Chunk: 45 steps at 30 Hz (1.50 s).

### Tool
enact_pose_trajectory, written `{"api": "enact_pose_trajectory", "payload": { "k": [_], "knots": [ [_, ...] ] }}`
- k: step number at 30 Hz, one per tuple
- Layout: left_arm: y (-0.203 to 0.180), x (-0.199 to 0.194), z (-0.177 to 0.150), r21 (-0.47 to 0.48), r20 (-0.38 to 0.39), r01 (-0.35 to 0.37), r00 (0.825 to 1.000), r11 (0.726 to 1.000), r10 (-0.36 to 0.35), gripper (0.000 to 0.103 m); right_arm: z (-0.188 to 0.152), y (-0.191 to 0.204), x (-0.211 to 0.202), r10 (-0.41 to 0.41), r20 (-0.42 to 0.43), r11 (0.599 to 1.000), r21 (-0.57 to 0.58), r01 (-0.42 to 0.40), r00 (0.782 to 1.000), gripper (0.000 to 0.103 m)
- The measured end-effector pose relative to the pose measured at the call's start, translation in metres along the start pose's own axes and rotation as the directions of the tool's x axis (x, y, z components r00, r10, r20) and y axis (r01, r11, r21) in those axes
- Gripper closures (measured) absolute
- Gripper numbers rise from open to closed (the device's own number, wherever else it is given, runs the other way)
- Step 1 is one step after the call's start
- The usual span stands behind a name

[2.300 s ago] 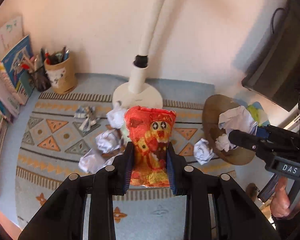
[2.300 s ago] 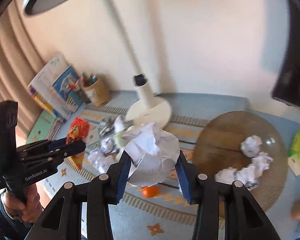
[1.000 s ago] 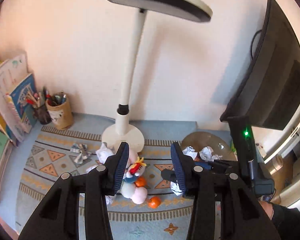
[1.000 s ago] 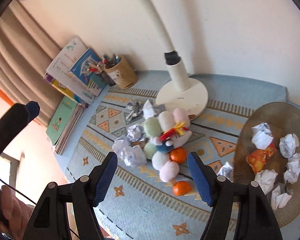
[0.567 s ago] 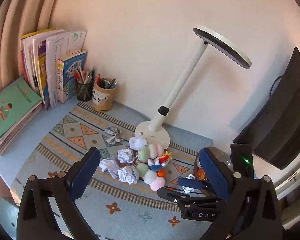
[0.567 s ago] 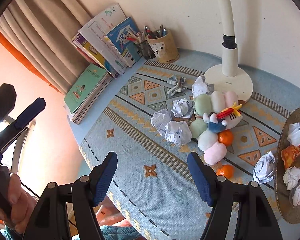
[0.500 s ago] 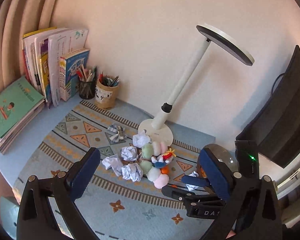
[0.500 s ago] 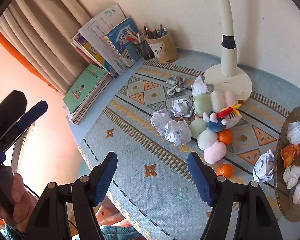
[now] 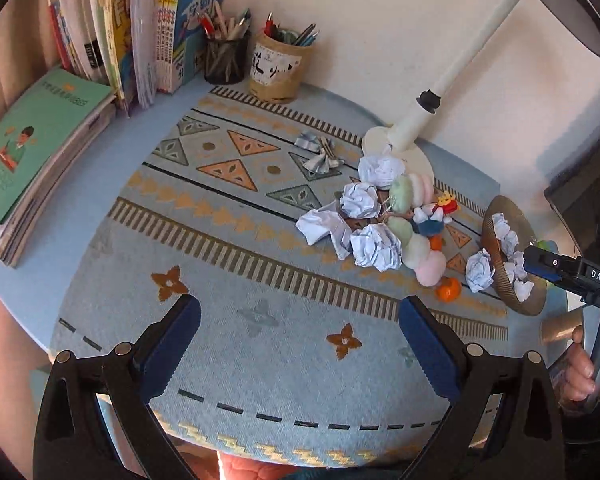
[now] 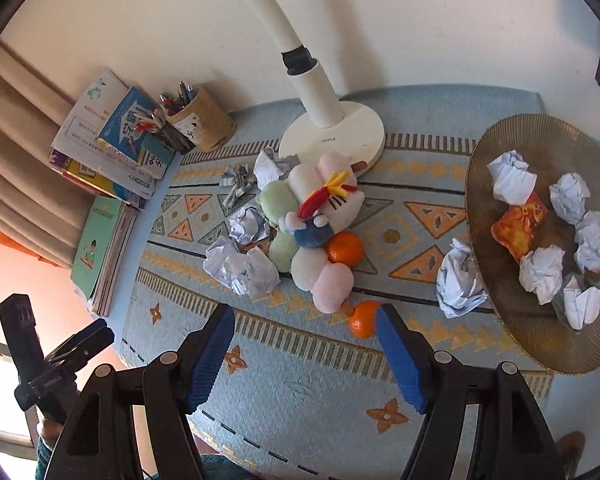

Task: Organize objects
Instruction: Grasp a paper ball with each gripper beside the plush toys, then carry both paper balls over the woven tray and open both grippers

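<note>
Several crumpled paper balls (image 9: 376, 246) lie on the patterned mat around a pastel plush toy (image 9: 412, 224) and an orange (image 9: 448, 289). My left gripper (image 9: 296, 320) hangs open and empty over the mat's near part, well short of them. At the right, the brown plate (image 10: 540, 140) holds several paper balls and an orange snack wrapper (image 10: 520, 226). One more paper ball (image 10: 458, 280) rests against its rim. My right gripper (image 10: 304, 320) is open and empty above the mat, with a second orange (image 10: 362, 322) just beside its right fingertip. The plush toy (image 10: 316, 232) lies further ahead.
A white lamp base (image 10: 332, 140) stands behind the plush. Two pen cups (image 9: 276, 68) and upright books (image 9: 140, 32) line the back left, with flat books (image 9: 32, 148) at the left edge. A crumpled foil wrapper (image 9: 320, 152) lies mid-mat. The table's front edge is close below both grippers.
The snack wrapper and the paper ball have left my grippers and lie in the plate. My left gripper's jaws have spread wide, and it has swung left and sunk towards the mat.
</note>
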<state>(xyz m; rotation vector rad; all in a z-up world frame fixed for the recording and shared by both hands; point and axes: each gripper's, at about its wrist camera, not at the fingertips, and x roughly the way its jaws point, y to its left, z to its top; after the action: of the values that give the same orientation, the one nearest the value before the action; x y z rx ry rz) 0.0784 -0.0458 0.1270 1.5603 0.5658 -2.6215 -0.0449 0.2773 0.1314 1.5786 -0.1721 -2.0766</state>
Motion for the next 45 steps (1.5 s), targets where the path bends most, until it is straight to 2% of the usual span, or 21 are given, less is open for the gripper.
{"api": "enact_pose_trajectory", "payload": {
  "k": [2, 5, 7, 10, 15, 17, 20, 21, 22, 24, 26, 29, 31, 36, 39, 41, 43, 45],
  "knots": [
    [0.0, 0.023, 0.012, 0.029, -0.044, 0.04, 0.998, 0.999, -0.038, 0.004, -0.003, 0.008, 0.024, 0.034, -0.055, 0.999, 0.023, -0.033, 0.998, 0.032],
    [-0.003, 0.061, 0.033, 0.092, -0.127, 0.101, 0.988, 0.991, -0.089, 0.004, -0.007, 0.027, 0.067, 0.119, -0.149, 0.992, 0.063, -0.11, 0.982, 0.032],
    [-0.01, 0.087, 0.045, 0.173, -0.184, 0.091, 0.981, 0.981, -0.058, 0.005, -0.003, 0.041, 0.092, 0.114, -0.187, 0.992, 0.078, -0.101, 0.976, 0.032],
    [-0.019, 0.117, 0.059, 0.287, -0.248, 0.108, 0.968, 0.952, -0.035, 0.005, 0.008, 0.054, 0.117, 0.081, -0.186, 0.993, 0.104, -0.063, 0.979, 0.032],
    [-0.027, 0.154, 0.078, 0.346, -0.328, 0.194, 0.942, 0.918, -0.075, 0.005, 0.025, 0.059, 0.144, 0.037, -0.199, 0.985, 0.17, -0.003, 0.979, 0.032],
    [-0.032, 0.166, 0.083, 0.369, -0.344, 0.215, 0.935, 0.904, -0.082, 0.008, 0.029, 0.057, 0.153, 0.018, -0.21, 0.983, 0.184, 0.022, 0.977, 0.032],
    [-0.04, 0.183, 0.086, 0.408, -0.383, 0.238, 0.921, 0.881, -0.072, 0.018, 0.033, 0.059, 0.165, -0.019, -0.226, 0.982, 0.179, 0.061, 0.974, 0.032],
    [-0.042, 0.188, 0.085, 0.422, -0.399, 0.246, 0.915, 0.873, -0.065, 0.024, 0.033, 0.059, 0.168, -0.029, -0.232, 0.982, 0.175, 0.071, 0.972, 0.032],
    [-0.044, 0.192, 0.084, 0.433, -0.409, 0.253, 0.91, 0.865, -0.061, 0.031, 0.033, 0.06, 0.171, -0.043, -0.237, 0.982, 0.168, 0.085, 0.971, 0.037],
    [-0.046, 0.192, 0.082, 0.46, -0.395, 0.255, 0.917, 0.851, -0.061, 0.034, 0.033, 0.06, 0.174, -0.068, -0.243, 0.983, 0.15, 0.107, 0.968, 0.041],
    [-0.046, 0.189, 0.083, 0.453, -0.4, 0.28, 0.912, 0.846, -0.087, 0.049, 0.032, 0.06, 0.17, -0.07, -0.228, 0.984, 0.145, 0.105, 0.971, 0.044],
    [-0.044, 0.18, 0.082, 0.437, -0.391, 0.289, 0.914, 0.852, -0.11, 0.05, 0.029, 0.061, 0.161, -0.081, -0.212, 0.985, 0.13, 0.11, 0.974, 0.044],
    [-0.043, 0.17, 0.081, 0.426, -0.382, 0.287, 0.917, 0.858, -0.117, 0.05, 0.025, 0.06, 0.151, -0.056, -0.203, 0.986, 0.14, 0.086, 0.978, 0.044],
    [-0.049, 0.13, 0.084, 0.388, -0.34, 0.305, 0.925, 0.87, -0.172, 0.05, 0.012, 0.06, 0.116, -0.033, -0.163, 0.991, 0.125, 0.054, 0.986, 0.044],
    [-0.07, 0.1, 0.09, 0.4, -0.296, 0.322, 0.931, 0.858, -0.212, 0.05, 0.01, 0.052, 0.082, -0.038, -0.103, 0.992, 0.116, 0.05, 0.994, 0.044],
    [-0.091, 0.09, 0.099, 0.412, -0.27, 0.347, 0.93, 0.843, -0.251, 0.05, 0.012, 0.041, 0.05, -0.07, -0.038, 0.992, 0.103, 0.074, 0.997, 0.044],
    [-0.113, 0.073, 0.1, 0.432, -0.242, 0.372, 0.925, 0.821, -0.292, 0.05, 0.016, 0.026, 0.016, -0.129, 0.033, 0.987, 0.103, 0.125, 0.991, 0.044],
    [-0.142, 0.063, 0.099, 0.452, -0.224, 0.406, 0.914, 0.795, -0.339, 0.05, 0.018, 0.004, -0.022, -0.194, 0.103, 0.976, 0.118, 0.182, 0.975, 0.044]
  ]
}}
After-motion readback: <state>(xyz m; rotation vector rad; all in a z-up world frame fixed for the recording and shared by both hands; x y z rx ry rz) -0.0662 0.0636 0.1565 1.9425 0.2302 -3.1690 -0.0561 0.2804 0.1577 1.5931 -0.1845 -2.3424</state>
